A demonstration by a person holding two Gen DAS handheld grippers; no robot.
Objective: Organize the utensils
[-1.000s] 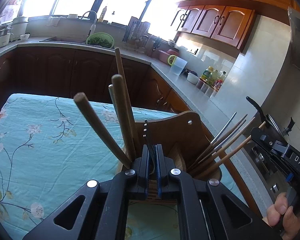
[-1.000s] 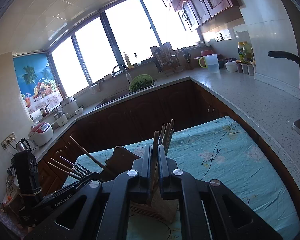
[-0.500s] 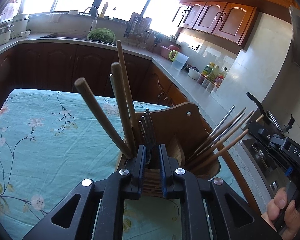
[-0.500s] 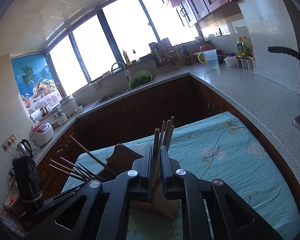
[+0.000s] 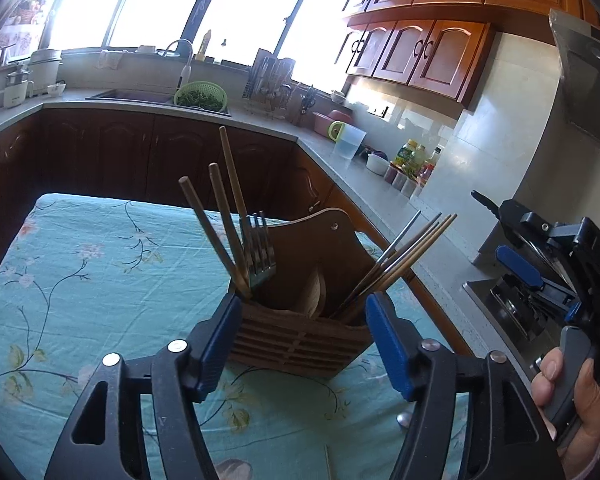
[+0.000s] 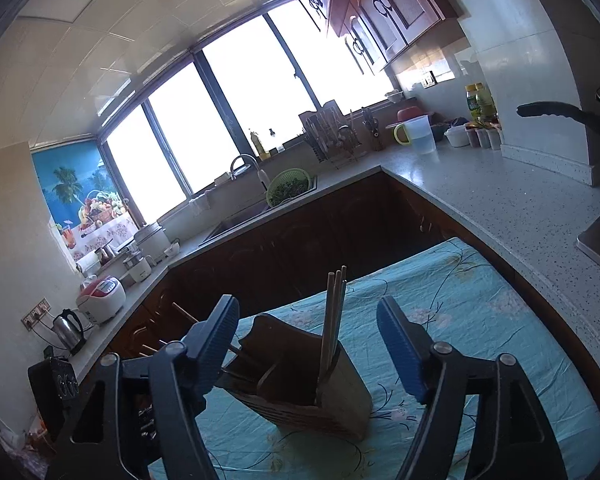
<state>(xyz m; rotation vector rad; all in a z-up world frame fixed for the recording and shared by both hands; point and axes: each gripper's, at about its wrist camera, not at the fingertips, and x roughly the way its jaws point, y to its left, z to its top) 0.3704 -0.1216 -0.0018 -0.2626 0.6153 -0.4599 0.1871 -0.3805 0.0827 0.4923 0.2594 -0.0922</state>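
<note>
Both grippers, left [image 5: 300, 334] and right [image 6: 306, 354], hang with jaws spread, empty. The wooden holder [image 5: 300, 340] stands directly ahead between the left jaws, its fork [image 5: 258, 248] upright.

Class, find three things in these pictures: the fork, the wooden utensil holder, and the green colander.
fork [image 5: 260, 254]: left wrist view, on its tines.
holder [image 5: 296, 346]: left wrist view, on its slatted front wall.
colander [image 5: 201, 96]: left wrist view, on the greens inside its rim.

White letters "DAS" (cut off at the frame edge) on the right gripper [image 5: 516, 264].
</note>
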